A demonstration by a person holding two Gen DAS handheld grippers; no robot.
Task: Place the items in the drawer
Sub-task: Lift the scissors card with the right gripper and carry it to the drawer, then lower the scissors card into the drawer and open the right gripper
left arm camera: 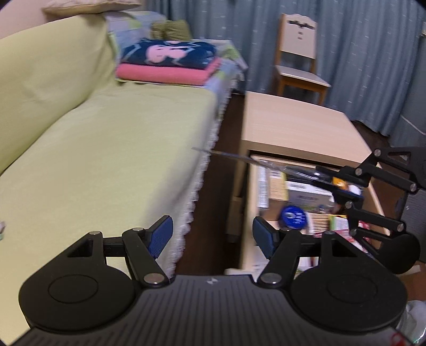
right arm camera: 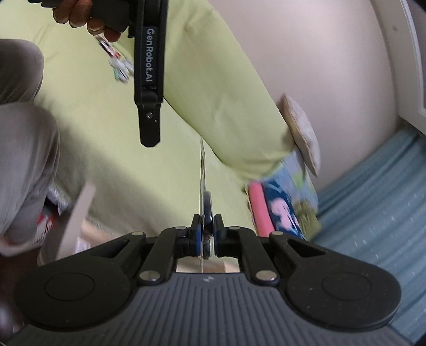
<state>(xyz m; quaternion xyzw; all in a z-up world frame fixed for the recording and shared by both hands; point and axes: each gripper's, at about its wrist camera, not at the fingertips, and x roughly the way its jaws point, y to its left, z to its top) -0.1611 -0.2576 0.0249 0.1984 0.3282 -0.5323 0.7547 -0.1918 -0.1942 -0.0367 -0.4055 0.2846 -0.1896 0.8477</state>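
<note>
Clenched on a flat clear blister pack (right arm camera: 204,205), the right gripper (right arm camera: 206,234) held it edge-on, a dark round item showing inside the plastic; in the left wrist view the same pack (left arm camera: 266,163) stuck out toward 9 o'clock from the right gripper (left arm camera: 343,186), hanging just above the open drawer (left arm camera: 274,186) at 3 o'clock. Left gripper (left arm camera: 213,237) was released, blue pads (left arm camera: 161,235) spread wide, holding nothing, hovering between the sofa edge and the drawer. Drawer looked already crowded: boxes, a blue round lid (left arm camera: 294,217), mixed packets, exact contents too blurred to name. Wooden side table top (left arm camera: 293,125) sat over the drawer at 1 o'clock. Light green sofa (left arm camera: 93,165) filled 9 o'clock, folded pink and navy towels (left arm camera: 170,62) at 11 o'clock, wooden chair (left arm camera: 298,56) against grey-blue curtains at 1 o'clock. Right wrist view also showed a hand (right arm camera: 85,18) gripping the left tool's handle at 11 o'clock, and a small white packet (right arm camera: 119,65) on the sofa cushion beside it, probably the next item. Step judged: carry phase, pack over the drawer, not yet dropped. Next move likely needs lowering the pack flat into a free gap among the boxes, then letting go; the long thin pack could catch on the table edge.
</note>
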